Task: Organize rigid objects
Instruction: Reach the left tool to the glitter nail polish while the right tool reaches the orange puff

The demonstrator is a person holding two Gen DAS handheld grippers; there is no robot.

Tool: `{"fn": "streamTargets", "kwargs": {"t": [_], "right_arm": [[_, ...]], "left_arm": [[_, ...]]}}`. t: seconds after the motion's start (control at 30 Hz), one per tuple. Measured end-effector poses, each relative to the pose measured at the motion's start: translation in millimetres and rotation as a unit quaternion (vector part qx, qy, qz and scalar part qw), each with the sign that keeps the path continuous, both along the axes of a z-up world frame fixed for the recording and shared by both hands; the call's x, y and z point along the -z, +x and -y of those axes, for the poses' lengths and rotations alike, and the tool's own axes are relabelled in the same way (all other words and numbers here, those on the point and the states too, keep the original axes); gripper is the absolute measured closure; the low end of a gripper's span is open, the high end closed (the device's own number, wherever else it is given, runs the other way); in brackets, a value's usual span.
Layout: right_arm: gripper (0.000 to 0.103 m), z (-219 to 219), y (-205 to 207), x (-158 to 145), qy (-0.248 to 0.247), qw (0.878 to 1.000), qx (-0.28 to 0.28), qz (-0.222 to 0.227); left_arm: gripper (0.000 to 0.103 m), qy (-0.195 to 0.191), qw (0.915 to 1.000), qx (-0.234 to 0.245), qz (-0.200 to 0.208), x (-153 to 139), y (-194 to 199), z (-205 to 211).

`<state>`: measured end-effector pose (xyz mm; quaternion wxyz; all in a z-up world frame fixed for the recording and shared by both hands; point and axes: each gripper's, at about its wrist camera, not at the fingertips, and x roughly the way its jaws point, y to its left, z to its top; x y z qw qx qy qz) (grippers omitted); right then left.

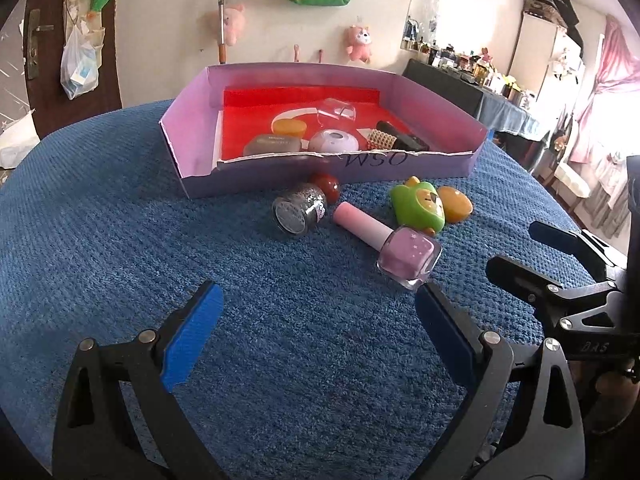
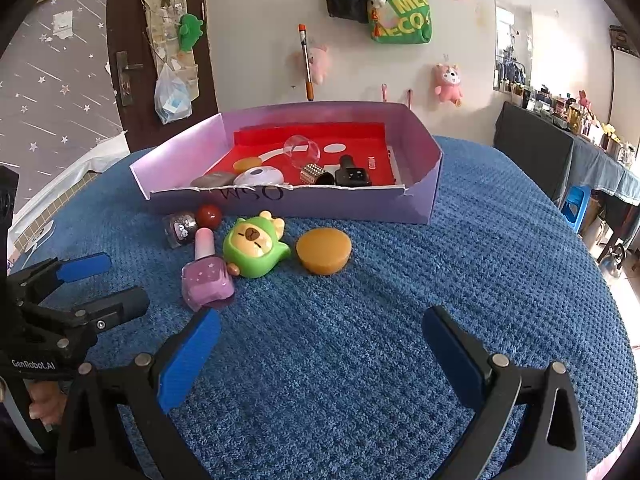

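Observation:
A purple box (image 1: 224,178) (image 2: 360,204) with a red lining sits on the blue cloth and holds several small items. In front of it lie a glittery jar (image 1: 298,210) (image 2: 180,228), a red ball (image 1: 326,184) (image 2: 209,215), a pink nail-polish bottle (image 1: 390,246) (image 2: 206,276), a green capybara toy (image 1: 418,204) (image 2: 254,250) and an amber disc (image 1: 456,204) (image 2: 323,256). My left gripper (image 1: 316,332) is open and empty, short of the bottle. My right gripper (image 2: 320,356) is open and empty, short of the disc.
The blue cloth (image 1: 120,260) (image 2: 480,260) covers a round table. Inside the box lie a clear cup (image 1: 336,114), a white puck (image 1: 334,141) and a black item (image 2: 352,176). A dark table with bottles (image 2: 560,136) stands at the right.

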<state>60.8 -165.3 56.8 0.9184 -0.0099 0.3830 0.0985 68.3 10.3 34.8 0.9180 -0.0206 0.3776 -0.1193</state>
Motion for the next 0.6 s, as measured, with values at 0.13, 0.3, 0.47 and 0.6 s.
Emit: {"fn": "streamTargets", "kwargs": {"t": [0.13, 0.3, 0.47, 0.6], "right_arm": [[0.000, 3, 1, 0, 0.000, 1.000, 0.002, -0.001], [0.000, 7, 7, 1, -0.001, 1.000, 0.008, -0.006], [0.000, 10, 19, 2, 0.006, 1.000, 0.012, -0.016], [0.000, 13, 31, 2, 0.004, 0.999, 0.014, -0.032]], "left_arm": [[0.005, 0.001, 1.0000, 0.000, -0.001, -2, 4, 0], [0.005, -0.001, 1.0000, -0.009, -0.002, -5, 13, -7], [0.005, 0.006, 0.9998, -0.008, -0.017, -9, 28, -10], [0.005, 0.020, 0.9993, 0.005, -0.032, -13, 42, -10]]}}
